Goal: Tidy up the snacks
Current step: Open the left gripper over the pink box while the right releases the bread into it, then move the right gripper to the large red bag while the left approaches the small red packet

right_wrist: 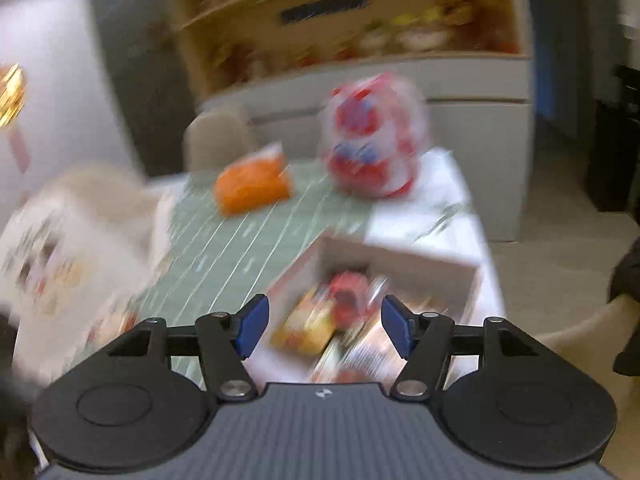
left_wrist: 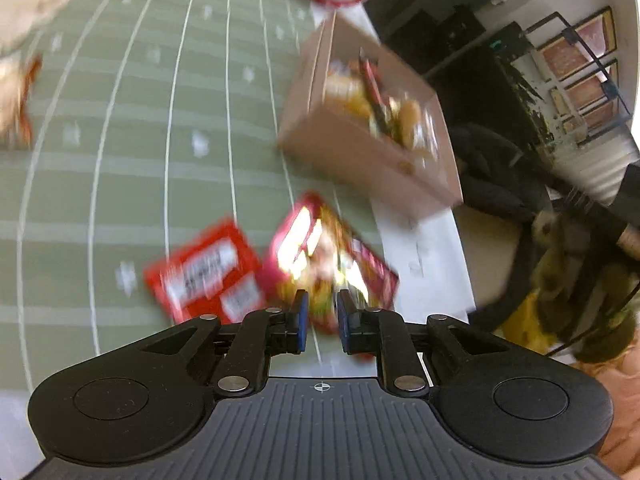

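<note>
Glossy crinkled snack packets (left_wrist: 332,256) beside rectangular cardboard box (left_wrist: 372,164)

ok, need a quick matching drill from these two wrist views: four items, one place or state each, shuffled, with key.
Items:
1. left tongs
2. right tongs
3. orange bag
4. cardboard box

Descriptions:
A. spread wide above the open box
B. lying on the green cloth, far side
D. narrow gap, over a red-yellow packet
C. holding several snacks already

Pairs: 1-D, 2-A, 3-B, 4-C
</note>
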Demonstrator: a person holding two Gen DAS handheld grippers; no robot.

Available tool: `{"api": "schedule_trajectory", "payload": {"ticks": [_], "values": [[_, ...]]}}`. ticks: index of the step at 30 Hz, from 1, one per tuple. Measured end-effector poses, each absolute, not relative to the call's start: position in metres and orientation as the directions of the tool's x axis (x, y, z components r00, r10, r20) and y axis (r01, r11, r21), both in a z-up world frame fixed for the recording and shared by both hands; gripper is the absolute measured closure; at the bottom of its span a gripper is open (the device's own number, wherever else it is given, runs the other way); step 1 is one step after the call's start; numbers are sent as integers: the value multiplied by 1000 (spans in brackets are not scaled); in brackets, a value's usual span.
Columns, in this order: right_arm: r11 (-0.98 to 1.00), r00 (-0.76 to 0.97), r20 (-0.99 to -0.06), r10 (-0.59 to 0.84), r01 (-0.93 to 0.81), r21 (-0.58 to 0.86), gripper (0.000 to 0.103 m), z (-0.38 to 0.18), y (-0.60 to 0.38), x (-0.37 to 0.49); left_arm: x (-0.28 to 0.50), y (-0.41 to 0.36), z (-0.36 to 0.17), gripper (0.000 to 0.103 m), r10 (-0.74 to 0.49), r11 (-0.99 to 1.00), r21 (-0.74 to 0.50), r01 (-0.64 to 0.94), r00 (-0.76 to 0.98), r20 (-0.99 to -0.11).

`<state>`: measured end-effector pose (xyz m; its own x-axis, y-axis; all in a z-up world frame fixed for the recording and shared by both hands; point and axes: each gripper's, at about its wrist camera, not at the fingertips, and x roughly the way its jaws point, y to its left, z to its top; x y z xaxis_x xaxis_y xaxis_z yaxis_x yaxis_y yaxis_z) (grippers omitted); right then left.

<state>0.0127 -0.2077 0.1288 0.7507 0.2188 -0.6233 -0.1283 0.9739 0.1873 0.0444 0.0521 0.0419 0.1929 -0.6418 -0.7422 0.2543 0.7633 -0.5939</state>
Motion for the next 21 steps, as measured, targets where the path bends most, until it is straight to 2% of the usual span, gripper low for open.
{"api": "schedule_trajectory", "payload": {"ticks": [4, 6, 7, 12, 14, 16, 19, 21], "values": [[979, 662, -725, 189, -180, 92, 41, 81, -176, -9, 28, 57, 22, 85, -662, 749, -636, 187, 163, -732], [989, 616, -775, 140, -130, 75, 49, 54, -170, -12, 25, 61, 14, 85, -659, 752, -643, 145, 181, -730], [989, 600, -787, 140, -114, 89, 54, 46, -170, -12, 25, 62, 11, 85, -663, 748, -651, 131, 194, -723], [988, 584, -796, 155, -106, 115, 55, 35, -160, -26, 32, 69, 10, 85, -660, 745, -660, 100, 256, -706], [980, 584, -787, 200, -128, 155, 55, 41, -160, -32, 31, 71, 23, 85, -612, 788, -593, 165, 315, -725], [971, 593, -770, 238, -164, 174, 51, 48, -154, -40, 29, 70, 38, 85, -530, 848, -466, 252, 401, -747], [967, 622, -747, 236, -229, 115, 43, 58, -135, -49, 29, 66, 55, 85, -413, 898, -246, 365, 505, -758], [956, 622, -741, 254, -278, 94, 40, 57, -119, -48, 31, 65, 58, 85, -375, 896, -153, 416, 527, -763]]}}
